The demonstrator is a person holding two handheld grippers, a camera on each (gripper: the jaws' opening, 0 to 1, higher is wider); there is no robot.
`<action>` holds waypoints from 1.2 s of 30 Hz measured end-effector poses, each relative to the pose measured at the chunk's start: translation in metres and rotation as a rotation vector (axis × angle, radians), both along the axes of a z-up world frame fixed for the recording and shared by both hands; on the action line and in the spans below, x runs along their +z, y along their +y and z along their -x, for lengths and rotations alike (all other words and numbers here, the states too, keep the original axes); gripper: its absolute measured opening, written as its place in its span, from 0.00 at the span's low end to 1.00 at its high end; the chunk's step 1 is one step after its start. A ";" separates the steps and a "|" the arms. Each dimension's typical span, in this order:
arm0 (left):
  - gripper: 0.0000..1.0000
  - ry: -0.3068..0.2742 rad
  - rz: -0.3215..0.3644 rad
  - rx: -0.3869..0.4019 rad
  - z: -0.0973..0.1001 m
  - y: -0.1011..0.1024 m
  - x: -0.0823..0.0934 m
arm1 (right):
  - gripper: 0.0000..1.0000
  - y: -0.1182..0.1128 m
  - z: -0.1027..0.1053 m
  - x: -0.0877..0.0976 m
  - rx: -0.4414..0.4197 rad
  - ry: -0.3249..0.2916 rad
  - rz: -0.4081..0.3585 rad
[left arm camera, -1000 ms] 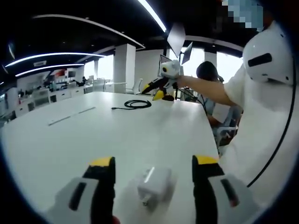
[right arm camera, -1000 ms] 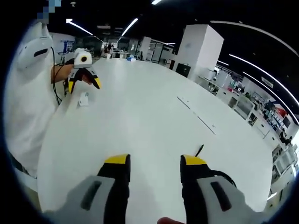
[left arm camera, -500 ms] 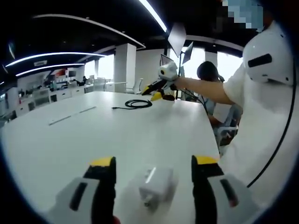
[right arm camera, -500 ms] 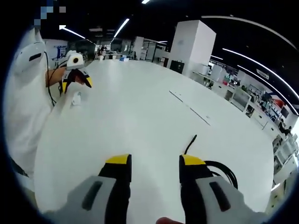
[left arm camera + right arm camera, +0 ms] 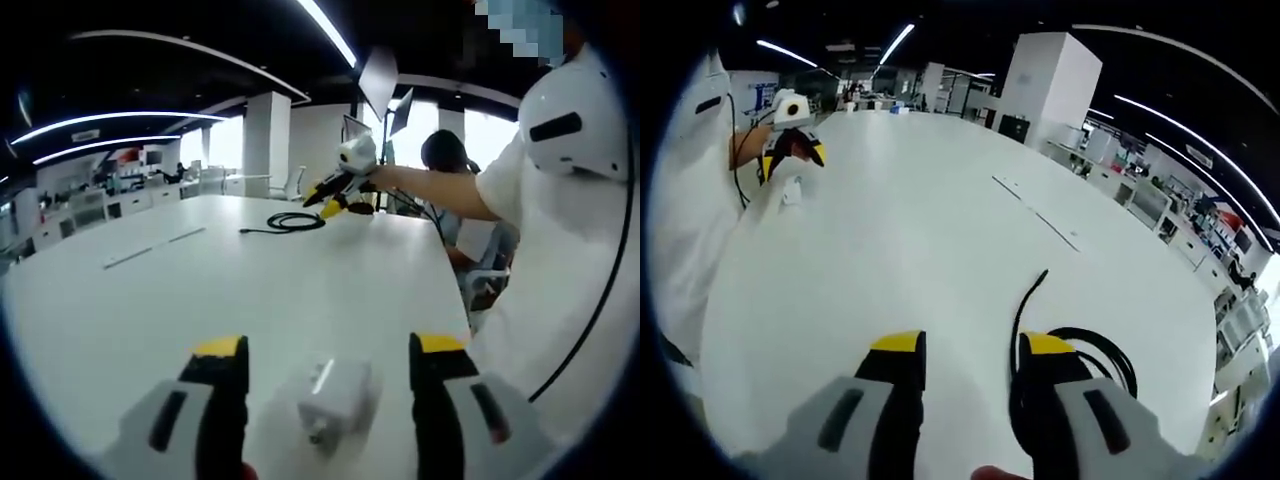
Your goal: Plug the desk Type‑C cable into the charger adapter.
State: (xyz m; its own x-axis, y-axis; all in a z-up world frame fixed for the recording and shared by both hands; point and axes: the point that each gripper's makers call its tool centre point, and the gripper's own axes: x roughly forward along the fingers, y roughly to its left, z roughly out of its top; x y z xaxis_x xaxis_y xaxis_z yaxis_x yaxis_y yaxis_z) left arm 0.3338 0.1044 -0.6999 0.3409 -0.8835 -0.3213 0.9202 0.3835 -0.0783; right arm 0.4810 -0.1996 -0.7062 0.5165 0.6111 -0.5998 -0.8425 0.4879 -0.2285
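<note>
— What's carrying everything?

— A large white table (image 5: pixel 300 280), smooth and glossy, with a rounded edge on the person's side.

— And what lies on it?

— A white adapter (image 5: pixel 333 394) near that edge — flat on the top. Far across, a black cable (image 5: pixel 290 222) lies coiled, one loose end trailing out over the white surface.

— Same from the other side?

— In the right gripper view the table (image 5: pixel 920 250) stretches away, the cable (image 5: pixel 1080 345) coiled close by with its free end curving outward, and the adapter (image 5: pixel 791 192) small at the far side. A thin pale strip (image 5: pixel 1035 213) lies flush in the top — what it is I cannot tell.
</note>
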 end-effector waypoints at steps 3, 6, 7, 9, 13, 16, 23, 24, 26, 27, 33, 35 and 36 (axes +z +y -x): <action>0.65 -0.001 -0.001 -0.001 0.000 0.000 0.000 | 0.36 -0.002 -0.002 -0.001 -0.003 0.001 0.003; 0.65 -0.002 -0.001 -0.002 0.000 0.000 0.001 | 0.36 -0.007 -0.004 -0.003 -0.008 0.006 0.010; 0.64 -0.001 -0.001 -0.003 0.000 0.000 0.001 | 0.36 -0.009 -0.006 -0.004 -0.010 0.008 0.012; 0.64 -0.002 -0.002 -0.004 0.000 -0.001 0.001 | 0.34 -0.011 -0.008 -0.007 -0.018 0.015 0.021; 0.64 -0.003 -0.002 -0.002 0.000 -0.001 0.001 | 0.30 -0.016 -0.010 -0.009 -0.023 0.022 0.030; 0.64 -0.002 -0.004 -0.002 -0.001 0.000 0.001 | 0.31 -0.020 -0.013 -0.011 -0.027 0.029 0.032; 0.64 -0.001 -0.007 -0.005 -0.001 -0.002 0.000 | 0.27 -0.029 -0.016 -0.020 -0.028 0.048 0.080; 0.64 -0.001 -0.007 -0.005 -0.001 -0.002 0.000 | 0.27 -0.030 -0.016 -0.020 -0.027 0.049 0.084; 0.64 0.000 -0.006 -0.003 -0.001 -0.002 0.000 | 0.27 -0.033 -0.018 -0.021 -0.028 0.051 0.095; 0.64 0.000 -0.007 -0.003 -0.001 -0.002 -0.001 | 0.27 -0.033 -0.019 -0.022 -0.028 0.054 0.096; 0.64 0.003 -0.008 -0.002 -0.001 -0.002 -0.002 | 0.26 -0.037 -0.018 -0.029 -0.026 0.076 0.136; 0.64 0.003 -0.007 -0.001 -0.001 -0.002 -0.002 | 0.25 -0.037 -0.017 -0.029 -0.025 0.078 0.137; 0.64 0.003 -0.007 -0.001 -0.001 -0.002 -0.002 | 0.24 -0.035 -0.015 -0.029 -0.023 0.080 0.139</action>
